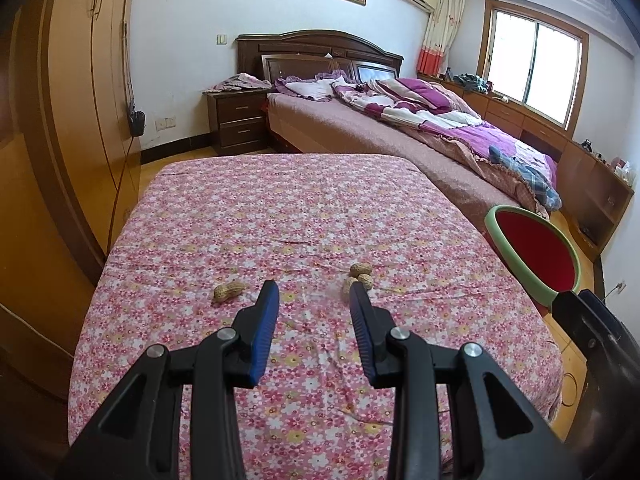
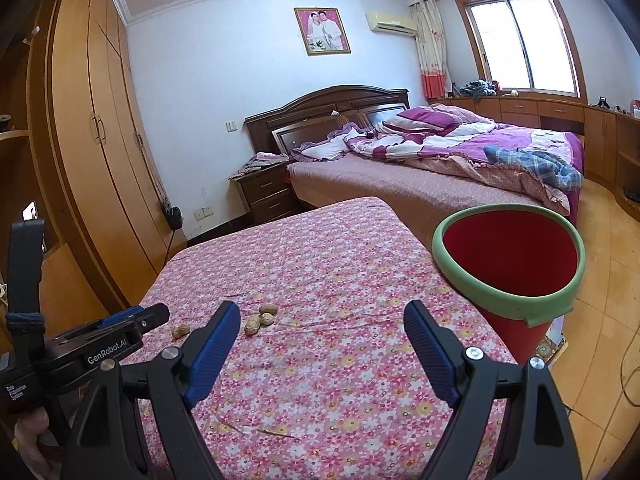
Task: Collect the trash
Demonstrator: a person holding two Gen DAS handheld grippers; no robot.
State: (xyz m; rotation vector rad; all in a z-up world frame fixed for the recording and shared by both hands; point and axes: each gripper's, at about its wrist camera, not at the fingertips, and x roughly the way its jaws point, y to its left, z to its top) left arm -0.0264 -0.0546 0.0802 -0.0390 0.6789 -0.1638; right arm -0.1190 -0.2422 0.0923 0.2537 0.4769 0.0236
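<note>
Bin: a round red plastic bin with a pale green rim stands at the right edge of the table covered in pink floral cloth; its visible inside looks bare.
Peanuts: four tan shells on the cloth, a cluster of three and a single one left of it.
Left gripper: jaws apart, holding nothing, just short of the shells.
Right gripper: jaws wide, holding nothing.

Under your tools the tabletop wears thin matt cotton cloth in a pink flower print, lightly creased. The peanuts on it have dry, rough, pitted shells. Your left hand-held gripper is matt black plastic with ribbed blue pads and bright metal pivot screws. The bin looks like smooth red plastic with a pale green rim.
</note>
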